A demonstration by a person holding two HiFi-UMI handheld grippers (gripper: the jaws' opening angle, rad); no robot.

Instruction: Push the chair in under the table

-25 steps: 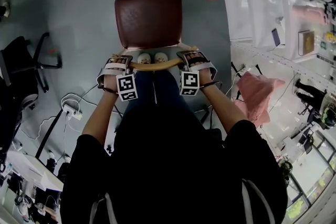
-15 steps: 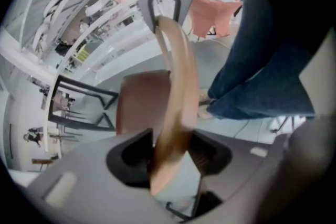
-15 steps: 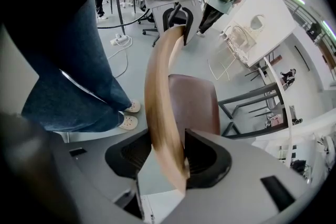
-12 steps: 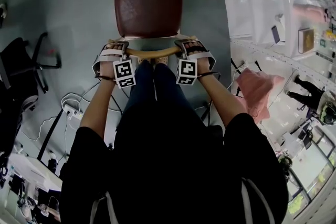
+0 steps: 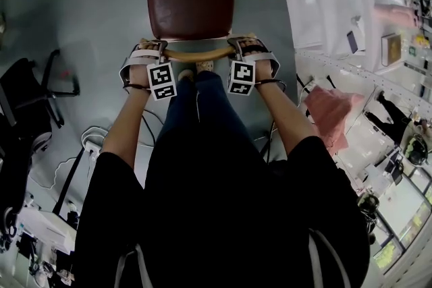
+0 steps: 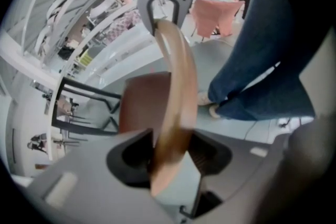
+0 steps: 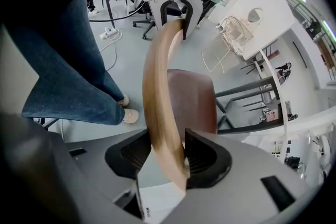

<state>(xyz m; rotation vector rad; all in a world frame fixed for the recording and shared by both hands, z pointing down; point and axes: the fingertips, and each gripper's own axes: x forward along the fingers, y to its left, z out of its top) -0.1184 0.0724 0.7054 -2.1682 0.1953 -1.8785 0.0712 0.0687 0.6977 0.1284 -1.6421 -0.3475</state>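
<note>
Room: grey floor (image 5: 101, 17), with the chair (image 5: 191, 3) out in the open on it; its dark red seat is to the left of the white table (image 5: 317, 3), not under it.
Chair: one; its curved wooden top rail (image 5: 198, 53) runs along the seat's near side.
Left claw: I have the left gripper (image 5: 152, 49) clenched on the left end of the top rail. The left gripper view shows the wood between both pads, the jaws partly apart around it.
Right claw: the right gripper (image 5: 244, 47) is clamped the same way on the right end, and the wood fills the gap between its jaws.
Claws counted: two, both pointing steeply down, one marker cube on each.
Person: legs in blue jeans (image 5: 199, 101) are right behind the rail; two pale shoes (image 7: 129, 116) are on the floor below it.
Further out: one pink cloth (image 5: 331, 114) is at the right near the table. One black office chair (image 5: 30, 94) is at the left, and one white power strip (image 5: 91, 138) lies on the floor with cables.
</note>
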